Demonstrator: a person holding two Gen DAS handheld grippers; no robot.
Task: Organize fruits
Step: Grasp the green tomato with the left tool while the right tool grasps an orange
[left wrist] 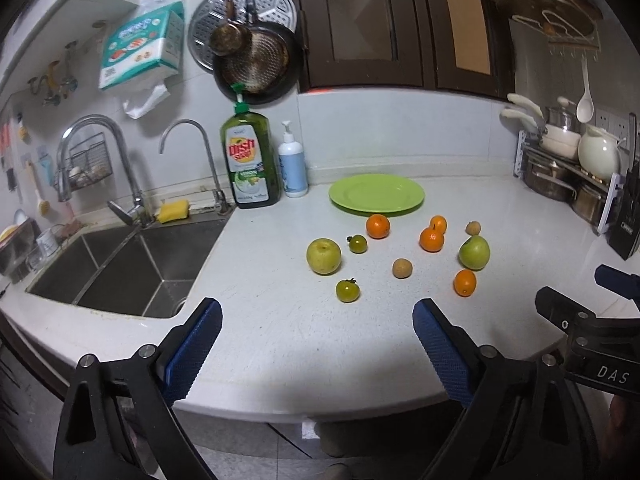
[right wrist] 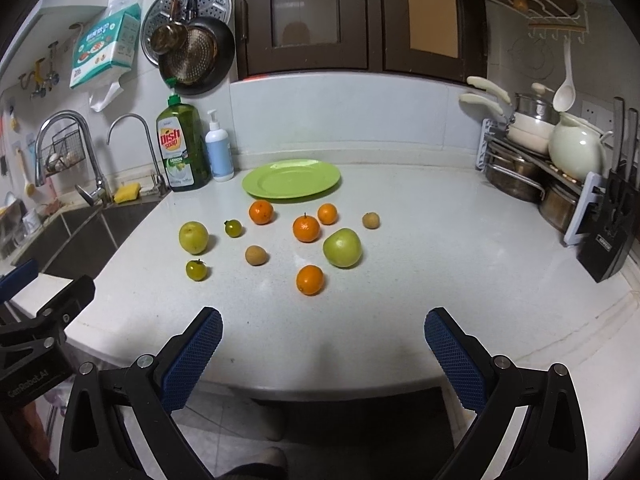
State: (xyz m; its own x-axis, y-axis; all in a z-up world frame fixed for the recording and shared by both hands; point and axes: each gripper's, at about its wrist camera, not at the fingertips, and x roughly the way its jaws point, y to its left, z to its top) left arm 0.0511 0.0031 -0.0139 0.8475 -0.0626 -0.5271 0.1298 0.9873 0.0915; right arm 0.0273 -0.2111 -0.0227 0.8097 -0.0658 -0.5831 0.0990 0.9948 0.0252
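The fruits (right wrist: pixel 308 228) lie scattered and untouched on the countertop (right wrist: pixel 420 248) just before the empty green plate (right wrist: pixel 291 179), presumably their destination, hence the left gripper (left wrist: pixel 316 320) and right gripper (right wrist: pixel 323 326) hover wide open, holding nothing.

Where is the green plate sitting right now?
The green plate sits empty at the back of the counter, just right of the blue-and-white pump bottle, with the nearest orange just in front of it.
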